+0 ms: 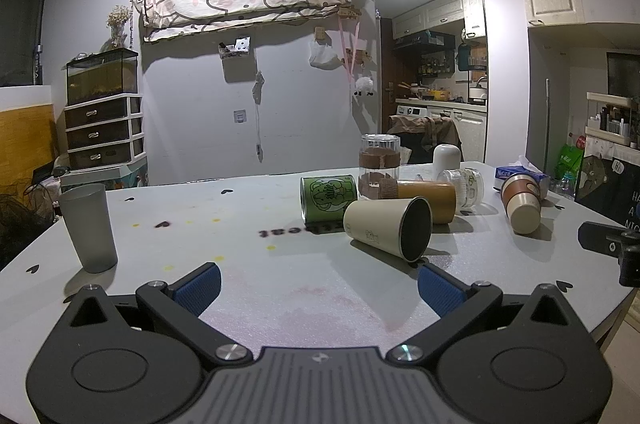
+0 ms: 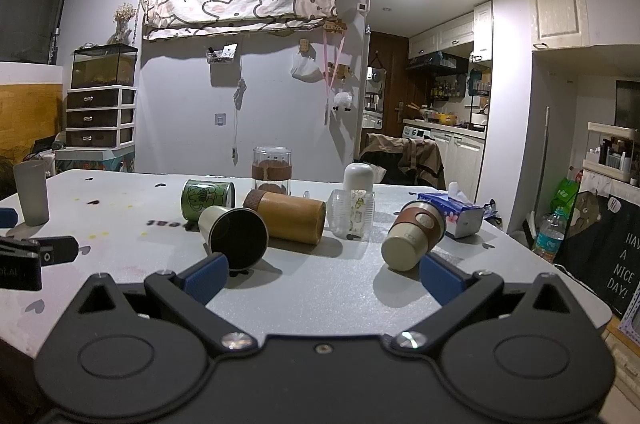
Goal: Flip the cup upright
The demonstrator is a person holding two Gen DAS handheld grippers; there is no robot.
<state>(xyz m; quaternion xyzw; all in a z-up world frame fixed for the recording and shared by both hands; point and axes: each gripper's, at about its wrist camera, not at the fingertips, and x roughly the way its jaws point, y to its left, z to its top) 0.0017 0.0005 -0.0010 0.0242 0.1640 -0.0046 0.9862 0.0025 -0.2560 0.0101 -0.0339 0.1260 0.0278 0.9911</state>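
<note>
the right gripper [image 2: 320, 274] hung wide open above the table [image 2: 120, 224]. a cream cup [image 2: 234, 230] and a brown-banded cup [image 2: 414, 236] lay on their sides just ahead.

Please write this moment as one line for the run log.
left gripper: open, empty | right gripper: open, empty | cream cup: on its side, untouched | grey cup: upright | table
</note>
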